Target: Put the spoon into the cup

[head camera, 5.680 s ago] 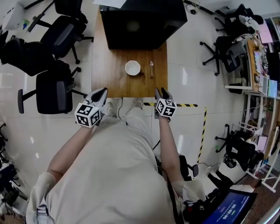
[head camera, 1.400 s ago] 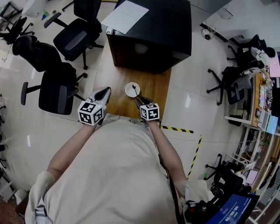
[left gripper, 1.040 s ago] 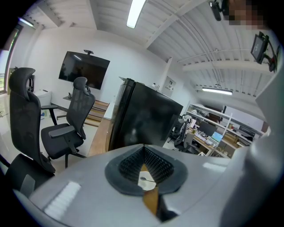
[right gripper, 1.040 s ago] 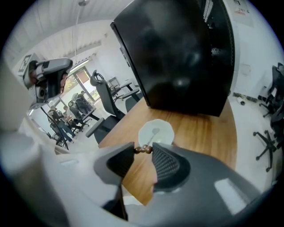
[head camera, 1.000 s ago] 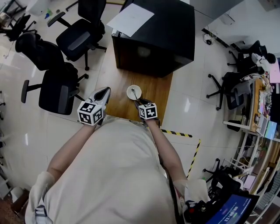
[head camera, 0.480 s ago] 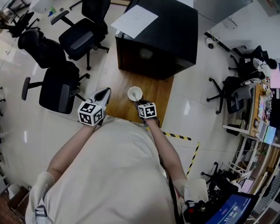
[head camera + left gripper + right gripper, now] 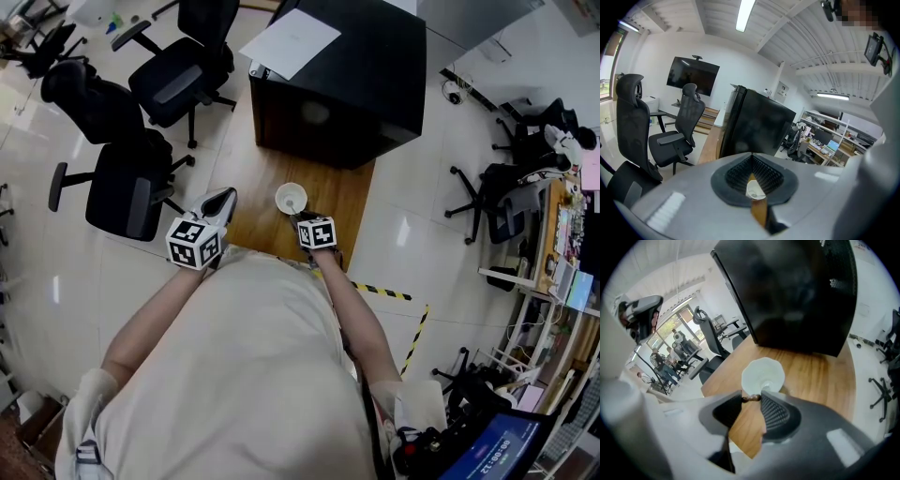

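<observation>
Ahead of you runs a wooden table [image 7: 253,178], and a large black cabinet [image 7: 347,80] fills its far end, with a white sheet of paper [image 7: 295,42] lying flat on top near the left corner. To your left, three black office chairs [image 7: 117,192] [image 7: 178,75] [image 7: 80,94] stand on the pale tiled floor [image 7: 37,281], the nearest just beside the table's edge. To your right, a strip of yellow-and-black tape [image 7: 380,292] marks the floor, and more black chairs [image 7: 502,202] cluster by a cluttered desk [image 7: 562,272]. A blue-lit screen [image 7: 492,455] glows behind you. On the far wall hangs a dark monitor [image 7: 692,76], under a ceiling light strip [image 7: 746,13].
</observation>
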`<state>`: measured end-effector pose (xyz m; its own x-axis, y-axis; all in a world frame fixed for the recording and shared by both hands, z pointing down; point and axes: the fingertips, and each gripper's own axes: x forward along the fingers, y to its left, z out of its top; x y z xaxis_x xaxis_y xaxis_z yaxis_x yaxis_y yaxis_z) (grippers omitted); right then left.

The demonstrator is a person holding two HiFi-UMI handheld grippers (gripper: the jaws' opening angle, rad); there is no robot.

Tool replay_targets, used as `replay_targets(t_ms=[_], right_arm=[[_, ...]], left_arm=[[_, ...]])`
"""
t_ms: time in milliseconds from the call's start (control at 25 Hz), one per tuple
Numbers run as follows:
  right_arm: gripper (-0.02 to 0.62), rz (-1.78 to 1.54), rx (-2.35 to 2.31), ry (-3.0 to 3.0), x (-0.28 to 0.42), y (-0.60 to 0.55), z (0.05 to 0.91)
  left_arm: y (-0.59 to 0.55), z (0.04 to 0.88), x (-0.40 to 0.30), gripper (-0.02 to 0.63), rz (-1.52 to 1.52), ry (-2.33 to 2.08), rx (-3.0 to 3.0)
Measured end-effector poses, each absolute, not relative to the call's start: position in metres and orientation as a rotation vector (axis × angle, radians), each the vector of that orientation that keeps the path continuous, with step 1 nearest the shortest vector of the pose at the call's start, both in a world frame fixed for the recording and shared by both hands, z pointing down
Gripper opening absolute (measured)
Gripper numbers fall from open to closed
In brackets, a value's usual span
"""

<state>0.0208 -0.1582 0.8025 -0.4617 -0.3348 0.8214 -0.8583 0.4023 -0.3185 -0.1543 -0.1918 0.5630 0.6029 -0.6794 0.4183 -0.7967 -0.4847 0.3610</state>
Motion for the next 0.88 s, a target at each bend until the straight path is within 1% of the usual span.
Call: replay_targets(t_ms=[400,520,680,880], right_arm=[[0.132,0.978,1.055,-1.988,0.02,-0.16,0.808],[0.16,0.977,1.067,-2.022,0.018,-0.16,0.807],[0.16,0.95,1.149,-2.024,0.024,-0.166,0.786],[0.16,0.978,1.211,-2.173,0.018,-0.161,0.748]], left_arm=[[-0.185,0.564,-0.164,-0.023,0.298,-1.16,2.295],[-0.182,0.565,-0.163,-0.023,0.298,-1.144,2.296],[-0.185,0.564,-0.164,-0.023,0.293,-1.108,2.308],[-0.178,0.573,-0.166,-0.023,0.292,-1.086,2.3]])
